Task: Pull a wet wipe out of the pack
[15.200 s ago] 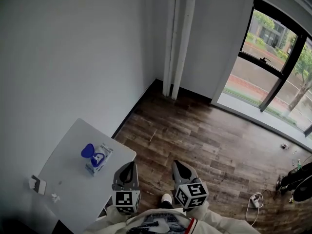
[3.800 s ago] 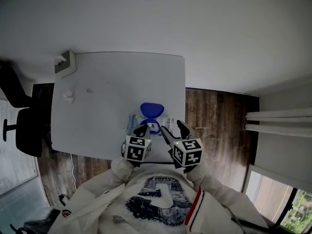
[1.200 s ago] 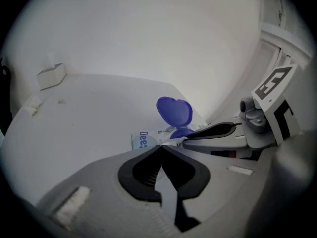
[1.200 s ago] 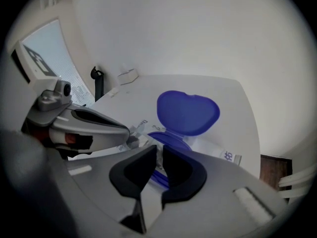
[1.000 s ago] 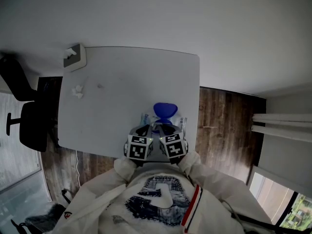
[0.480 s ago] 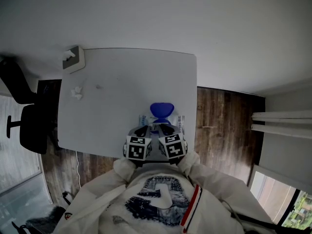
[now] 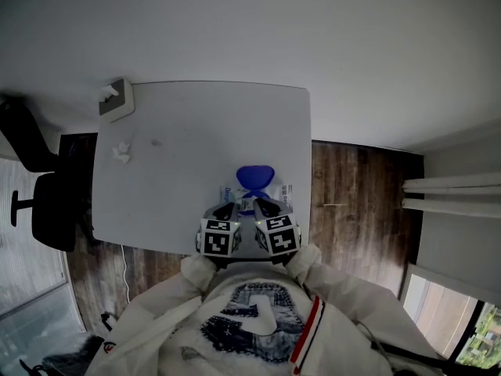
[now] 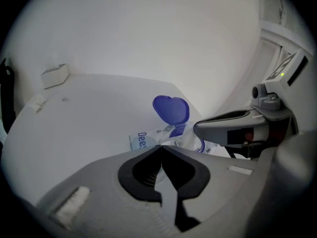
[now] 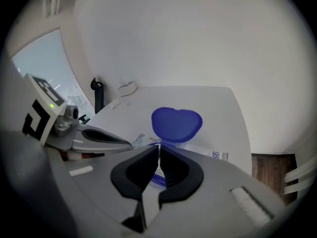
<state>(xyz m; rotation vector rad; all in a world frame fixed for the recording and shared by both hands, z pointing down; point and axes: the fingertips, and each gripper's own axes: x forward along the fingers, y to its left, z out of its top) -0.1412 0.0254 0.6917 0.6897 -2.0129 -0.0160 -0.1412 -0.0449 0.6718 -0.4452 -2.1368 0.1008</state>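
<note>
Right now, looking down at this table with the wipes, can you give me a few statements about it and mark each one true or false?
1. The blue lid of the wipe pack is flipped open. True.
2. Both grippers have their jaws wide apart. False: the left gripper and the right gripper each have their jaws closed together.
3. The wipe pack lies on the floor. False: it lies on the table, near the edge closest to the person.
4. A small white box sits at a far corner of the table. True.
5. A black chair stands beside the table. True.
</note>
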